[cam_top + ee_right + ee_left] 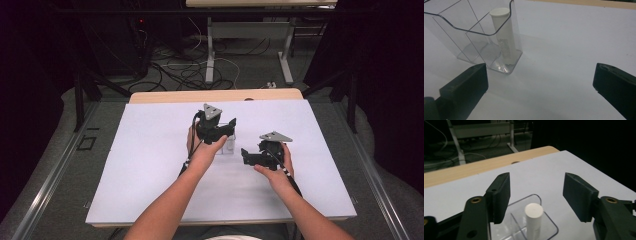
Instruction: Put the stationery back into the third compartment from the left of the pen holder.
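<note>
A clear plastic holder (506, 30) with divided compartments stands on the white table sheet (150, 165). A white capped tube (502, 37) stands upright in one of its compartments. In the left gripper view the tube (533, 218) sits just below and between the jaws of my left gripper (536, 195), which is open above the holder (549, 226). From above, the left gripper (227, 127) hovers over the holder (229, 146). My right gripper (540, 82) is open, empty, a short way to the right of the holder; its body (250, 156) rests low near the sheet.
The wooden table edge (215, 95) runs behind the sheet. Beyond it are desk legs (210, 55) and loose cables (185, 72) on the floor. Dark drapes close off both sides.
</note>
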### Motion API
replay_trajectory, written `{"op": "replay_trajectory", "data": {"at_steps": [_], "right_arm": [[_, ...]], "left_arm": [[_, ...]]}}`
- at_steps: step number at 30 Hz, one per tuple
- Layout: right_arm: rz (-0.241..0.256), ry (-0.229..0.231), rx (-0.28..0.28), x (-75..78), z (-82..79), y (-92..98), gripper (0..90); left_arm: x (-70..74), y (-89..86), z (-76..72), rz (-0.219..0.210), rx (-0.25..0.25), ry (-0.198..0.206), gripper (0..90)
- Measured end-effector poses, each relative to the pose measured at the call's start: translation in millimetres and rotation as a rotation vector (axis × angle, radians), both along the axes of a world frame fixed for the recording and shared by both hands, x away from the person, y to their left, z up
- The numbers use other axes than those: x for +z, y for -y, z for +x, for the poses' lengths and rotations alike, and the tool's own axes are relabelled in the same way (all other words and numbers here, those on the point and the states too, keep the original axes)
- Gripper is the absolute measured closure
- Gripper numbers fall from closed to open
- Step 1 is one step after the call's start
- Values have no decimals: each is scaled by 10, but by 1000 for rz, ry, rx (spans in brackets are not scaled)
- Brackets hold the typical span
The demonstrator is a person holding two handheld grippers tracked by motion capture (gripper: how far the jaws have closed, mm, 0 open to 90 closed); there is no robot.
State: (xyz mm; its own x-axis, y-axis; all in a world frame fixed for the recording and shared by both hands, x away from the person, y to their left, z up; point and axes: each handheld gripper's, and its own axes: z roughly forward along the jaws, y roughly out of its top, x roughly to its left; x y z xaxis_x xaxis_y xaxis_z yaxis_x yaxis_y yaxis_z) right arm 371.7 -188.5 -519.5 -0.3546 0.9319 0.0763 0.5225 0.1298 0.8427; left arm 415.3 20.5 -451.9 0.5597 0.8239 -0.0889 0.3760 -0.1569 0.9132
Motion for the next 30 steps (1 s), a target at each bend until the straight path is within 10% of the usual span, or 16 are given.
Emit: {"op": "replay_trajectory", "data": {"at_steps": [13,30], "right_arm": [[-2,0,-6,0,5,18,0],[0,-4,-18,-3,8,36,0]], "left_arm": [[230,-609,-108,-43,72,0,303],[38,-1270,-285,-35,139,-94,60]]}}
